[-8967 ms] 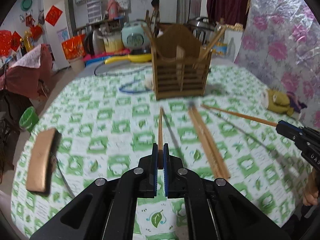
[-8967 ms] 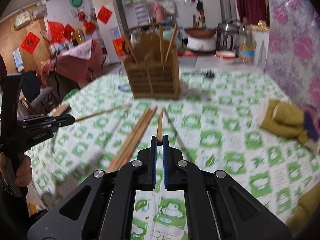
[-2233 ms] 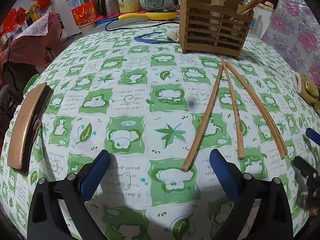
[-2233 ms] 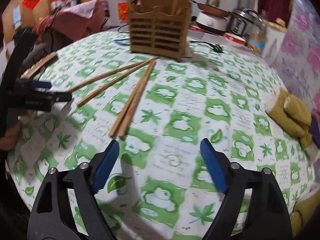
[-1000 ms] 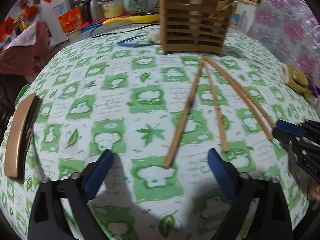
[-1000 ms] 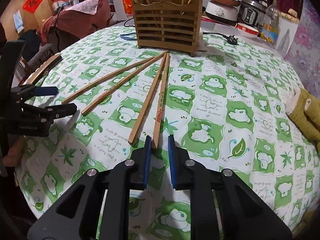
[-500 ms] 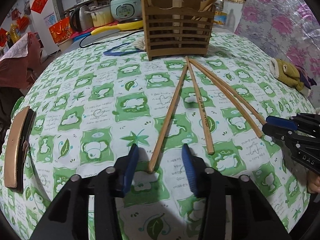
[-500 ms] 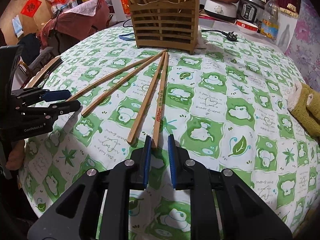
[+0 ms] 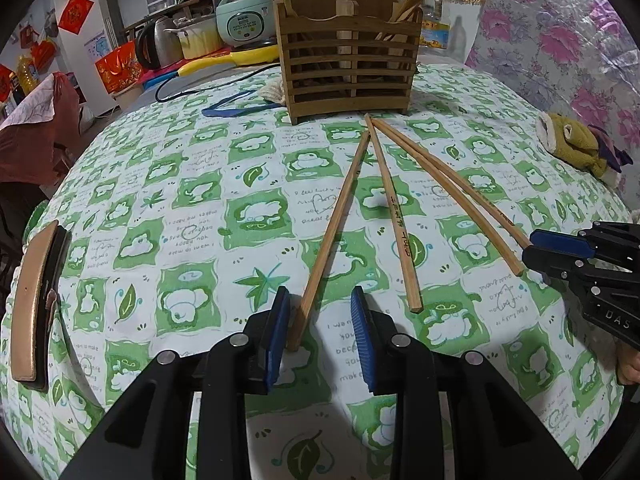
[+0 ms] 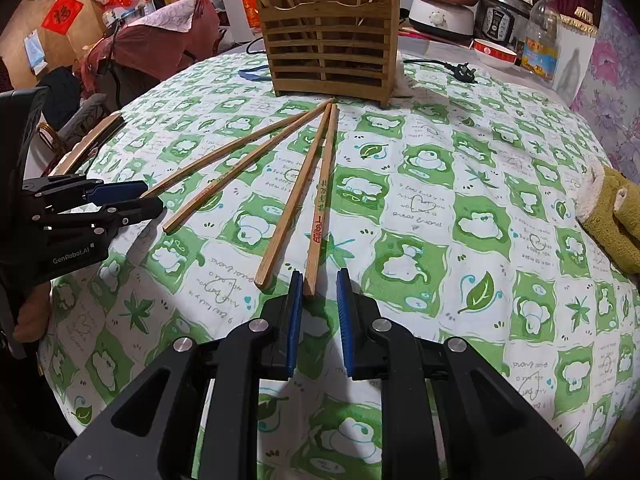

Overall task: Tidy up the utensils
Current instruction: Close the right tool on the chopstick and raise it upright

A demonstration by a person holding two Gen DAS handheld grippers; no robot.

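Chopstick (image 9: pixel 332 236) between half-open left gripper (image 9: pixel 320 320)

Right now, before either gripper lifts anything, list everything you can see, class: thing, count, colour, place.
tablecloth: one, green and white, covering the table
holder: one, brown slatted wood, far side of table, more chopsticks standing inside
chopsticks: four, light wood, lying fanned out from the holder
plush toy: one, olive-yellow, right table edge
strap: one, blue, left of holder
rice cooker: one, pale green, behind holder
left gripper: one, black with blue pads, jaws have just been closing around leftmost chopstick's near end, not clamped
right gripper: one, black with blue pads, open around rightmost chopstick's near end
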